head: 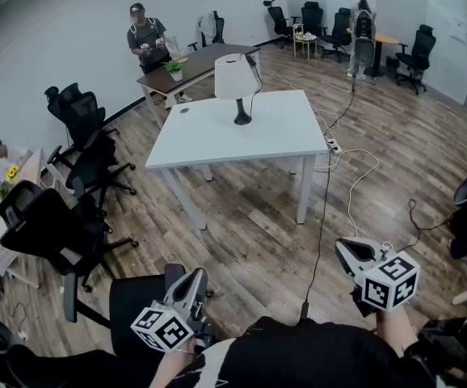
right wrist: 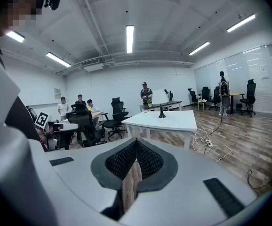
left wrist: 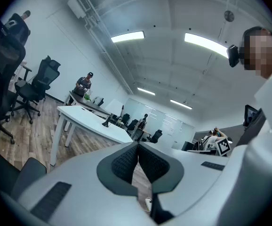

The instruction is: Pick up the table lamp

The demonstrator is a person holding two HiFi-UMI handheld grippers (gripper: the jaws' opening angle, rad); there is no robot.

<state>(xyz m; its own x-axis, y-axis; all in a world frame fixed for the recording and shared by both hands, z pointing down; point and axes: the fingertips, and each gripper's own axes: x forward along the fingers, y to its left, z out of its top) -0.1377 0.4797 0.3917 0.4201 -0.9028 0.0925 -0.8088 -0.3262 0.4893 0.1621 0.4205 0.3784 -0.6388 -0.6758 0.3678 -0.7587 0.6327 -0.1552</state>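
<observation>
The table lamp (head: 236, 87), with a white shade and a black foot, stands near the back edge of the white table (head: 217, 140); its black cord hangs off the right side. It is small in the right gripper view (right wrist: 161, 101) and in the left gripper view (left wrist: 110, 112). Both grippers are held far from the table, close to my body. My left gripper (head: 199, 281) is shut and empty at the lower left. At the lower right my right gripper (head: 342, 249) is shut too, with nothing in it. The pads touch in both gripper views (left wrist: 138, 147) (right wrist: 136, 144).
Black office chairs (head: 80, 180) crowd the left side of the floor. A power strip and loose cables (head: 334, 148) lie on the wooden floor right of the table. A dark desk (head: 197, 63) with a person and a small plant stands behind it. More people stand at the far right and sit at the left.
</observation>
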